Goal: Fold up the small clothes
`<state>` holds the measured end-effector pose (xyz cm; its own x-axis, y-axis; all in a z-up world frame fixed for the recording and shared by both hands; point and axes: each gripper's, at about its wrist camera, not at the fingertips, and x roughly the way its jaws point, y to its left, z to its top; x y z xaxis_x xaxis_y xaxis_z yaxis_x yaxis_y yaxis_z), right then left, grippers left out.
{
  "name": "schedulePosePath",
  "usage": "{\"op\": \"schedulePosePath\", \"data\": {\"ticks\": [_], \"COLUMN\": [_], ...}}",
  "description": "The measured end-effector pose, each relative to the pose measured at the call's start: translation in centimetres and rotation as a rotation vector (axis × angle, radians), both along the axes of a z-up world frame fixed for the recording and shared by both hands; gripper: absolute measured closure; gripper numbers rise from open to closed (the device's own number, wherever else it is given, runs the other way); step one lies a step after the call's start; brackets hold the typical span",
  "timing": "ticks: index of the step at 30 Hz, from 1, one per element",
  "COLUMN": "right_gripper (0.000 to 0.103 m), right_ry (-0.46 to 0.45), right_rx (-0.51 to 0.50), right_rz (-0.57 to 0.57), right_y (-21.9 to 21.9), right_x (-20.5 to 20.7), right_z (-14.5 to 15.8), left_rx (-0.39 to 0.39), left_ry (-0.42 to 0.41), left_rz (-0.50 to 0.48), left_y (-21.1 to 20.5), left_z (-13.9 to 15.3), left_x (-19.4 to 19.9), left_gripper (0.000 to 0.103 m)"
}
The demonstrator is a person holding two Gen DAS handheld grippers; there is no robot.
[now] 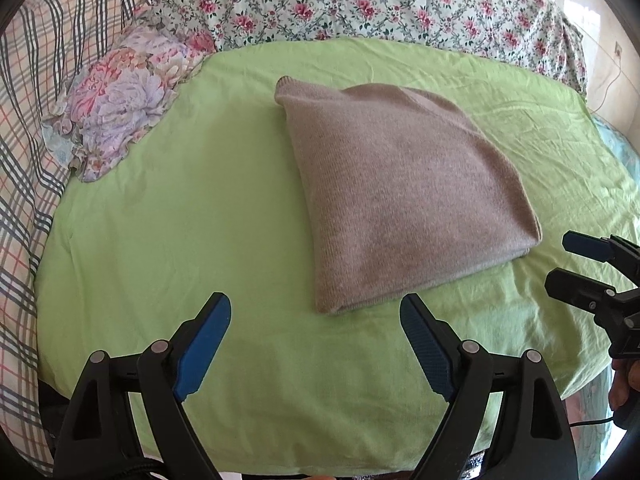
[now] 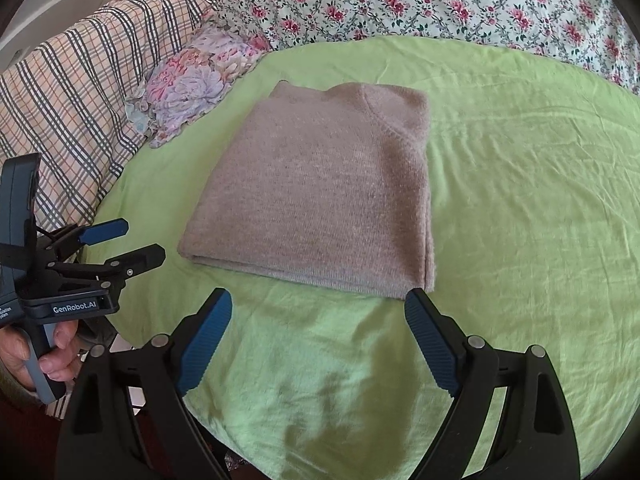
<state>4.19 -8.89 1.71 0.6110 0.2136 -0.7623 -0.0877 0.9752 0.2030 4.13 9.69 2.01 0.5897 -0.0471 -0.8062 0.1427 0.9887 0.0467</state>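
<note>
A grey-brown knitted sweater (image 1: pixel 400 184) lies folded into a flat rectangle on the green sheet (image 1: pixel 200 220); the right wrist view shows the sweater (image 2: pixel 316 200) with its collar at the far end. My left gripper (image 1: pixel 316 316) hovers open just short of the fold's near corner, nothing between its blue pads. My right gripper (image 2: pixel 318 312) stands open too, close to the near edge of the sweater without touching it. Each gripper appears in the other's view: the right gripper (image 1: pixel 560 264) at the right edge, the left gripper (image 2: pixel 140 240) at the left, held by a hand (image 2: pixel 48 356).
A flowered cloth (image 1: pixel 120 100) lies bunched at the far left of the green sheet. Plaid bedding (image 1: pixel 28 140) runs along the left side and rose-print bedding (image 1: pixel 360 0) across the back. The near edge of the green sheet (image 2: pixel 320 440) drops off below my grippers.
</note>
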Motion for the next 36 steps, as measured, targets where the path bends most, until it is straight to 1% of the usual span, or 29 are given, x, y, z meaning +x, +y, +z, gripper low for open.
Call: {"op": "schedulePosePath", "data": {"ticks": [6, 16, 21, 23, 26, 29, 32, 33, 35, 36], "right_gripper": [0.012, 0.011, 0.011, 0.011, 0.011, 0.011, 0.012, 0.013, 0.027, 0.029], "right_ry": [-0.001, 0.005, -0.006, -0.007, -0.017, -0.023, -0.010, -0.005, 0.012, 0.023], "right_rx": [-0.005, 0.001, 0.010, 0.027, 0.077, 0.171, 0.274, 0.297, 0.327, 0.339], "right_rz": [-0.002, -0.006, -0.022, -0.046, -0.097, -0.152, -0.191, -0.197, -0.194, -0.193], "right_y": [-0.3, -1.4, -2.3, -3.1, -5.0, -7.4, -9.4, -9.8, -10.3, -10.3], "right_x": [1.2, 3.5, 4.5, 5.2, 6.7, 8.7, 10.9, 11.7, 13.4, 14.1], "right_z": [0.1, -0.1, 0.2, 0.4, 0.8, 0.7, 0.1, -0.2, -0.8, -1.2], "left_rx": [-0.008, -0.013, -0.041, -0.076, -0.159, -0.237, -0.308, -0.341, -0.380, -0.389], "left_ry": [-0.015, -0.001, 0.005, 0.013, 0.033, 0.044, 0.053, 0.066, 0.088, 0.097], "left_rz": [0.001, 0.024, 0.038, 0.042, 0.032, 0.038, 0.052, 0.055, 0.063, 0.073], "left_y": [-0.4, -0.8, -0.4, 0.2, 1.0, 2.1, 3.2, 3.6, 4.2, 4.4], "left_z": [0.5, 0.0, 0.0, 0.2, 0.3, 0.5, 0.3, 0.0, -0.7, -1.1], "left_x": [1.1, 2.5, 3.7, 4.7, 6.6, 9.1, 12.1, 13.3, 15.2, 16.0], "left_gripper": [0.012, 0.010, 0.010, 0.010, 0.010, 0.010, 0.010, 0.010, 0.010, 0.010]}}
